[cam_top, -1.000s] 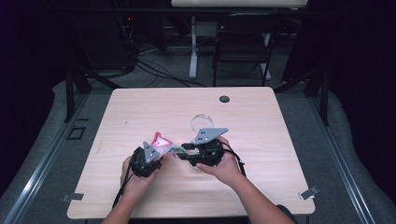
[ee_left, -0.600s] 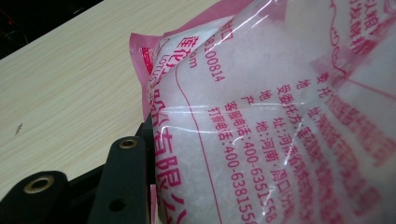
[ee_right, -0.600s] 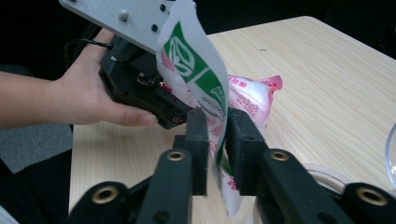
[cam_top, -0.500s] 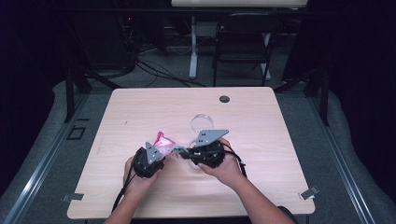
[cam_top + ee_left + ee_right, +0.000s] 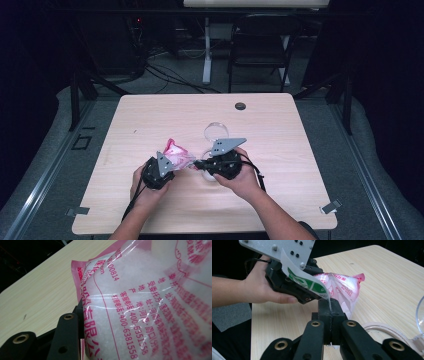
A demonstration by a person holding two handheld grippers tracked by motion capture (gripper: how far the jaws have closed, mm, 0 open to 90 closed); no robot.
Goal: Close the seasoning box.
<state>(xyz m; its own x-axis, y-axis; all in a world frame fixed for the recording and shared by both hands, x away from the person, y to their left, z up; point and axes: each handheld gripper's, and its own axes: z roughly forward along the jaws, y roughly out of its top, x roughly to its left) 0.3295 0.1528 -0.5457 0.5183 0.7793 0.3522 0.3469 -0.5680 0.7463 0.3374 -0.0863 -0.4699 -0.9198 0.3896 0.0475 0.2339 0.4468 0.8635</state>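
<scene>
the pink-printed bag (image 5: 179,155) of white granules is up off the table (image 5: 150,115), pinched between the two tools near the front middle. the left gripper (image 5: 167,164) has the bag's body clamped, jaws about half spread around the bulging plastic, and in the left gripper view the print sits right against its black jaw. the right gripper (image 5: 329,305) has just been closing and its jaws now meet flat on a thin edge of the bag, with the film coming up out of the seam between them. so both grips look set; the opening itself, a tear or pull-apart by my reading, is not yet done, and the bag looks sealed, though the top edge is hard to make out from here. a clear glass bowl (image 5: 216,131) waits just behind the right hand (image 5: 245,177). both forearms come in low from the near edge, hands facing each other, grippers pointing inward nearly tip to tip.
</scene>
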